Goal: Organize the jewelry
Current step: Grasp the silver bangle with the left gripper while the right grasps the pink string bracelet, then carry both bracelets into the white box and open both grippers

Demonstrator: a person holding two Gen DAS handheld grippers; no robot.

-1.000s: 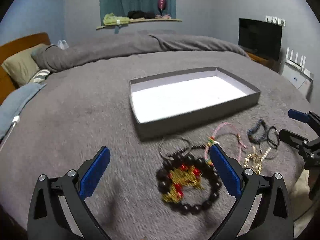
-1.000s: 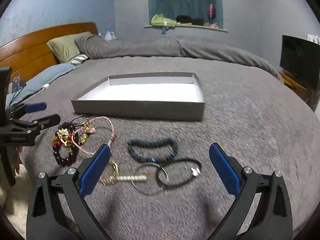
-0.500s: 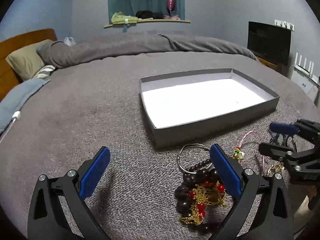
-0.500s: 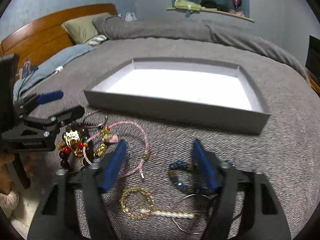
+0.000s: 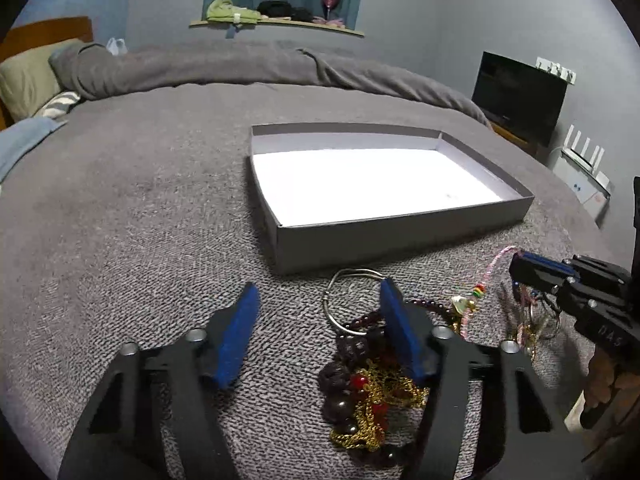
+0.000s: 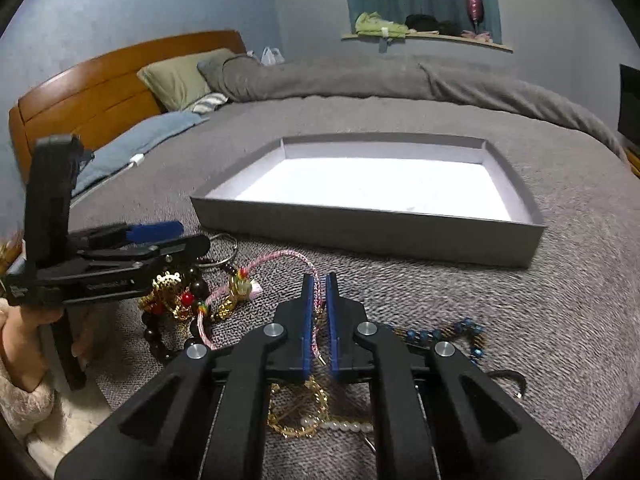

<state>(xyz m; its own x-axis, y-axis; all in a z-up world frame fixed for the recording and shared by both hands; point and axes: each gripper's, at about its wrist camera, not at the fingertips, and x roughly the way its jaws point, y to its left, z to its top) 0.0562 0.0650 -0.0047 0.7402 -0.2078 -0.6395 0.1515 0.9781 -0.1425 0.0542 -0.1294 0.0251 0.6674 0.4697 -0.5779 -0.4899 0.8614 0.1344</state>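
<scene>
My right gripper [image 6: 319, 280] has its fingers narrowed around the pink cord bracelet [image 6: 280, 258], the cord running between the pads. My left gripper [image 5: 318, 296] is spread wide, with the dark bead bracelet [image 5: 352, 376] under its right finger. The grey tray [image 5: 400, 236] lies just ahead of both.

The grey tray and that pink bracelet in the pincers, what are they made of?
The tray looks like matte grey cardboard: thin straight walls, sharp folded corners, white inside. The pink bracelet seems braided cord or thread, given its twisted weave and limp curve; the right gripper has closed around it.
</scene>
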